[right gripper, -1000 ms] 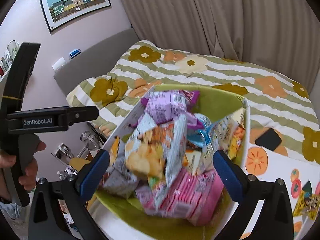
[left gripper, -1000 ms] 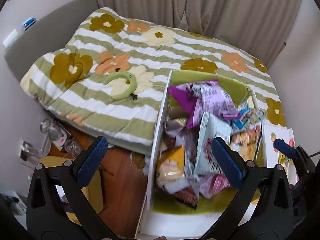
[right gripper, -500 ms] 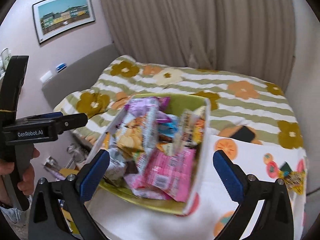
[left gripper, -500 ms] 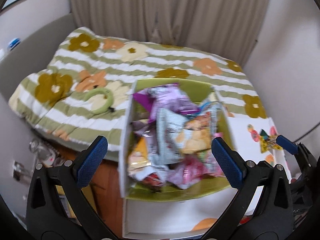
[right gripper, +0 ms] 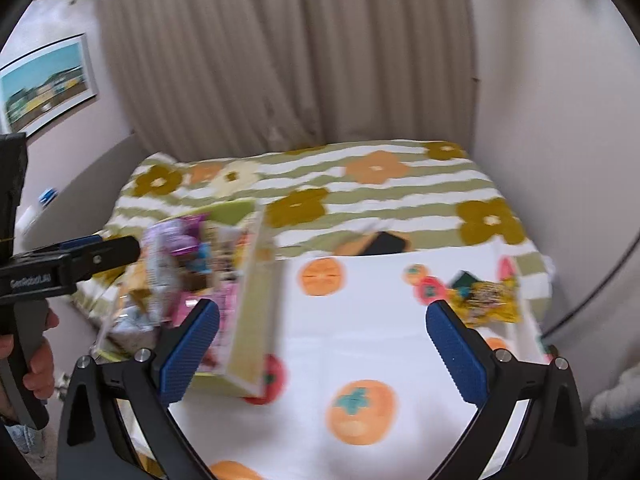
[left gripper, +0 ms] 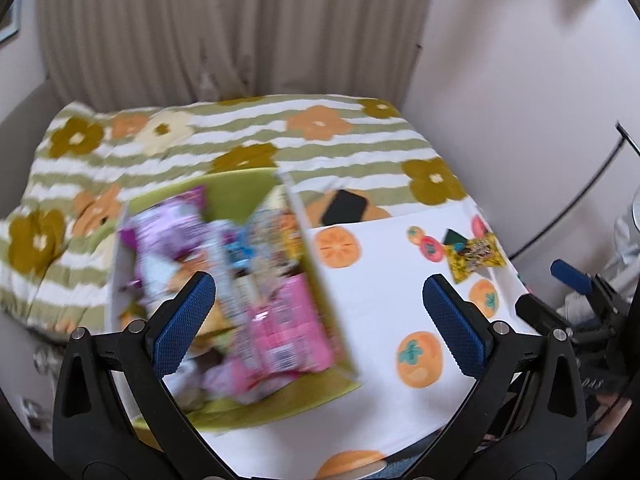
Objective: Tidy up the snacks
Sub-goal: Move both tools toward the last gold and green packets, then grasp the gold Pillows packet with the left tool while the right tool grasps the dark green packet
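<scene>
On the white persimmon-print cloth (right gripper: 376,344) spread over the bed, a green box of snack packets (left gripper: 224,292) sits ahead-left of both tongs, while a yellow snack packet (right gripper: 486,300) lies ahead-right. The left tongs (left gripper: 320,328) and right tongs (right gripper: 322,346) gape wide, holding nothing.
</scene>
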Tool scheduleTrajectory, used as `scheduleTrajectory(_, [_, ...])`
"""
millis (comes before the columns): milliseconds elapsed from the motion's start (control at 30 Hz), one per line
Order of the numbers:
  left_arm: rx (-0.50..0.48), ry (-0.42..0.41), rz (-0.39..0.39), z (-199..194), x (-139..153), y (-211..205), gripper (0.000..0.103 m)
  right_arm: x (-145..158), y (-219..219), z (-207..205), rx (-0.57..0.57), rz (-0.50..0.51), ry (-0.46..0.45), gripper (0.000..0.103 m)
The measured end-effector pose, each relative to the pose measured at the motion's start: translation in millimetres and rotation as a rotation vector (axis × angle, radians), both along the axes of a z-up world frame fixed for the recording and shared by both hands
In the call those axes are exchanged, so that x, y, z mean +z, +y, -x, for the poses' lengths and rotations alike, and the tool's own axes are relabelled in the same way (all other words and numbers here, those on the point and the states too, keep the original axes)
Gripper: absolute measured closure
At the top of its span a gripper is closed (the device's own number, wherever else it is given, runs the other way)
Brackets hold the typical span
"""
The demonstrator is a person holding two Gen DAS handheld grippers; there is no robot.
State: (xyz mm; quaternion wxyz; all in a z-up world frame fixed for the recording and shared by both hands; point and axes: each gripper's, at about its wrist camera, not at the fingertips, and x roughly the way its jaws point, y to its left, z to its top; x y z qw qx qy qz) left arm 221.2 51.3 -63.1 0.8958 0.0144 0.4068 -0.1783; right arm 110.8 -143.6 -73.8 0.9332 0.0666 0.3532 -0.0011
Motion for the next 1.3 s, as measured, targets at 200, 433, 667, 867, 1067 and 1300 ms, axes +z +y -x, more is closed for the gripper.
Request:
scheduleTrajectory(200, [-0.117,0.008,-0.034,-22,-23,-89,0.000,-6,-79,2,-0.092,0.021,0.038,0.000])
scheduleTrajectory(433, [-0.277,0.005,-0.095,-39,-71,-198,0.000,-28,-163,-13,-0.119,0.040,0.121,0.000])
scheduleTrajectory(667, [-0.507,-0.043,-0.269,-51,-140,-309,0.000,-65,-218,-43,-0.067,0.054,0.190,0.000])
scheduleTrajectory(867, [-0.713,-0.080,-0.412,-60,-196,-375,0.000,-101,-248,-65,-0.006,0.018,0.246,0.000])
scheduleTrajectory(1067, [-0.825,-0.086,-0.461,-64,-229,-399,0.000,-123,-262,-75,0.030,0.007,0.273,0.000])
scheduleTrajectory(1300, [-0.864,0.006,-0.420,-75,-244,-399,0.029,-135,-270,-87,0.051,-0.016,0.288,0.000])
